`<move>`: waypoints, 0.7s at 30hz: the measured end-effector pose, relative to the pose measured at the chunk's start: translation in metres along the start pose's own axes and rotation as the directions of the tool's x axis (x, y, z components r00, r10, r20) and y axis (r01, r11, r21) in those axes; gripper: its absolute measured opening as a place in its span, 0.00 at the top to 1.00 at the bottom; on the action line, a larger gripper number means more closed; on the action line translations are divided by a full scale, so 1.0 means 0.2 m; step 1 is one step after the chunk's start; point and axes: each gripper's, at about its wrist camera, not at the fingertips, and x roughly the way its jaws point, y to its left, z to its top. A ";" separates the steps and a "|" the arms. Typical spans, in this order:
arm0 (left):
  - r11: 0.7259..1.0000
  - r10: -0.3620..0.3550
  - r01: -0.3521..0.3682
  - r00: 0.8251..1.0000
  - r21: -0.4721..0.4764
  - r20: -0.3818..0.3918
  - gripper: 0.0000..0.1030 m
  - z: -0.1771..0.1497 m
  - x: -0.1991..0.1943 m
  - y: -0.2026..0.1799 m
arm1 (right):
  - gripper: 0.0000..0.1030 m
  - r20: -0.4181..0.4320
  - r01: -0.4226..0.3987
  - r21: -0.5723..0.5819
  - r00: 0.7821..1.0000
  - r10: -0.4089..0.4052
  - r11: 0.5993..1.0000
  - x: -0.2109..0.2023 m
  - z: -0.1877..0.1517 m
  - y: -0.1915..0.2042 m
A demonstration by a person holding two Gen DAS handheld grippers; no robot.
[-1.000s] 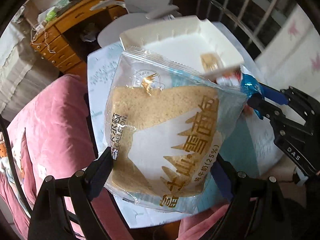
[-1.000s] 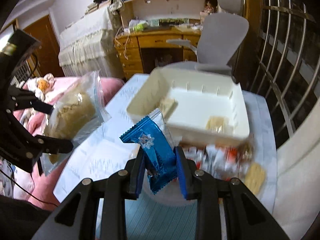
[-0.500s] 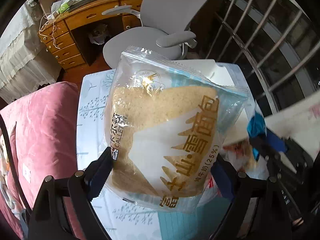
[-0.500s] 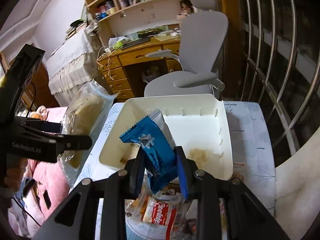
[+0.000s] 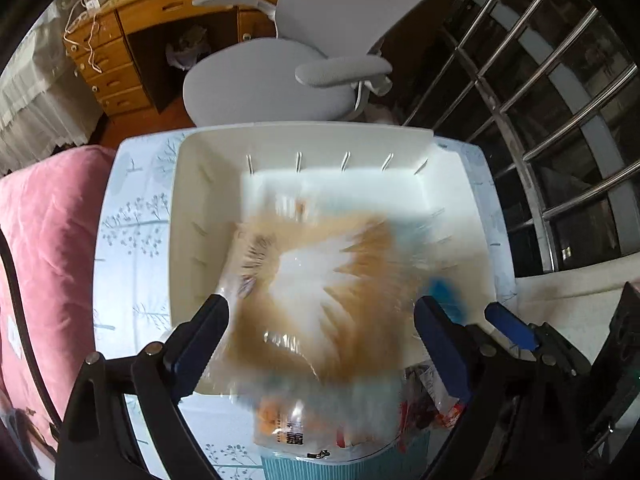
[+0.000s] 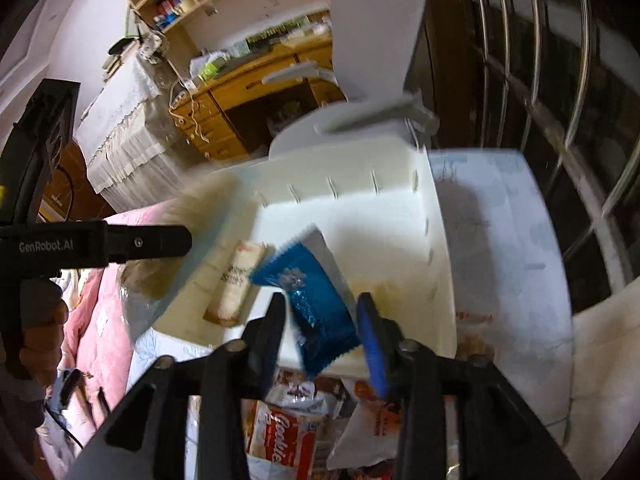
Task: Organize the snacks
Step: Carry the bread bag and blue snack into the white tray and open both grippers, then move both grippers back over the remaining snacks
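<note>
A bagged bread slice (image 5: 316,292), badly blurred, hangs free between the fingers of my open left gripper (image 5: 320,320), over the white bin (image 5: 208,208). In the right wrist view the bread (image 6: 176,248) blurs at the bin's (image 6: 400,208) left wall, beside the left gripper's finger. My right gripper (image 6: 324,320) is open over the bin's near edge; a blue snack packet (image 6: 316,296) tilts loose between its fingers. A small wrapped cake (image 6: 236,284) lies inside the bin.
Loose snack packs, one marked Cookie (image 6: 280,436), lie in a pile by the bin's near side (image 5: 320,424). A pink quilt (image 5: 44,256) is left of the small table (image 5: 132,224). A grey office chair (image 5: 280,76) and a wooden desk (image 5: 132,36) stand behind. Metal window bars (image 5: 560,92) run along the right.
Both grippers moved over the bin and opened. The bread has left the left gripper's hold and falls into the bin; the blue packet has slipped loose in the right gripper.
</note>
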 end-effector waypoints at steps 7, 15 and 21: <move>1.000 -0.017 0.016 0.999 -0.019 -0.036 0.07 -0.03 0.05 -0.01 | 0.49 -0.039 0.003 0.034 0.999 -0.001 0.999 0.01 -0.07 -0.05; 0.998 -0.057 0.057 0.998 0.010 -0.007 0.07 -0.07 -0.06 -0.05 | 0.31 0.010 0.002 0.073 1.000 -0.003 0.997 -0.11 -0.09 -0.06; 0.994 -0.100 0.099 0.995 0.041 0.023 0.06 -0.12 -0.18 -0.07 | 0.26 0.052 0.030 0.066 0.998 -0.033 0.997 -0.26 -0.14 -0.01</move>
